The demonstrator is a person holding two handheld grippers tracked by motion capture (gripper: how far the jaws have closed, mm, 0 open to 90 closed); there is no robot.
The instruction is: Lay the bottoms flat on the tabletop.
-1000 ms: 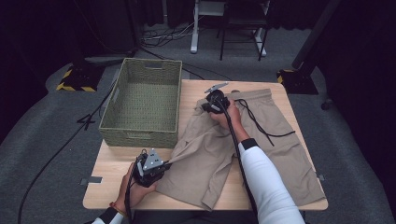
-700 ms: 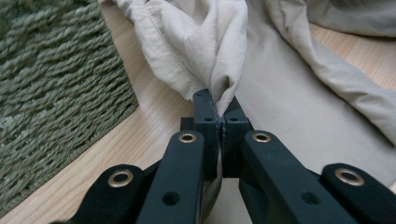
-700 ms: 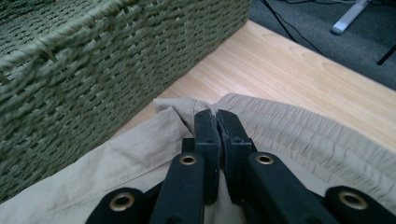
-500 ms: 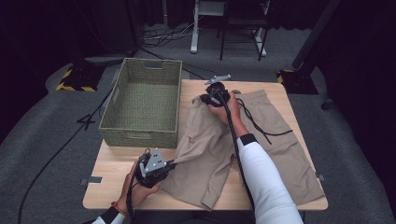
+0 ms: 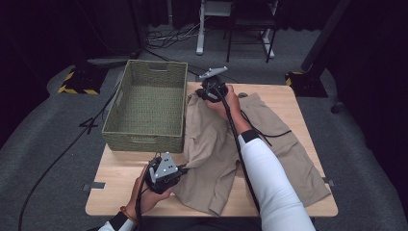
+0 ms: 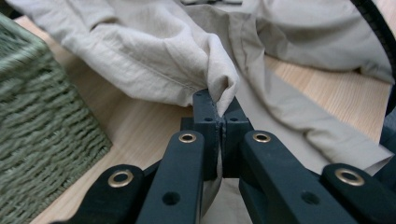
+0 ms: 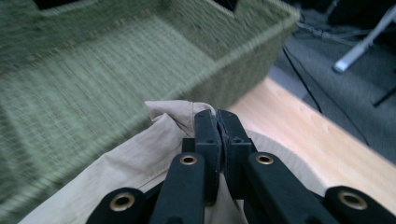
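High view: beige trousers (image 5: 216, 144) are spread over the wooden table (image 5: 120, 173), just beside a green woven basket (image 5: 149, 103).
Left gripper: the left gripper (image 6: 219, 114) is seen in its own view with the jaws pressed together on a bunched fold of the cloth; more cloth rises above and beyond the tips, and the basket wall stands to the left of the jaws.
Right gripper: the right gripper (image 7: 217, 123) is likewise clamped on a hemmed corner of the trousers, which pokes out just left of the jaw tips; the basket's inside lies ahead of and beyond them.
Placement: one side of the garment is drawn up between the two grips, while the rest lies flat on the table.
Handling: the cloth is judged light, soft and limp; sagging and folding between the grips are to be expected.
Hold points: seams, hems and the waistband are judged the best places, since a thicker edge is less likely to slip from narrow pads.
Risk: a trailing leg may be caught on the basket rim.
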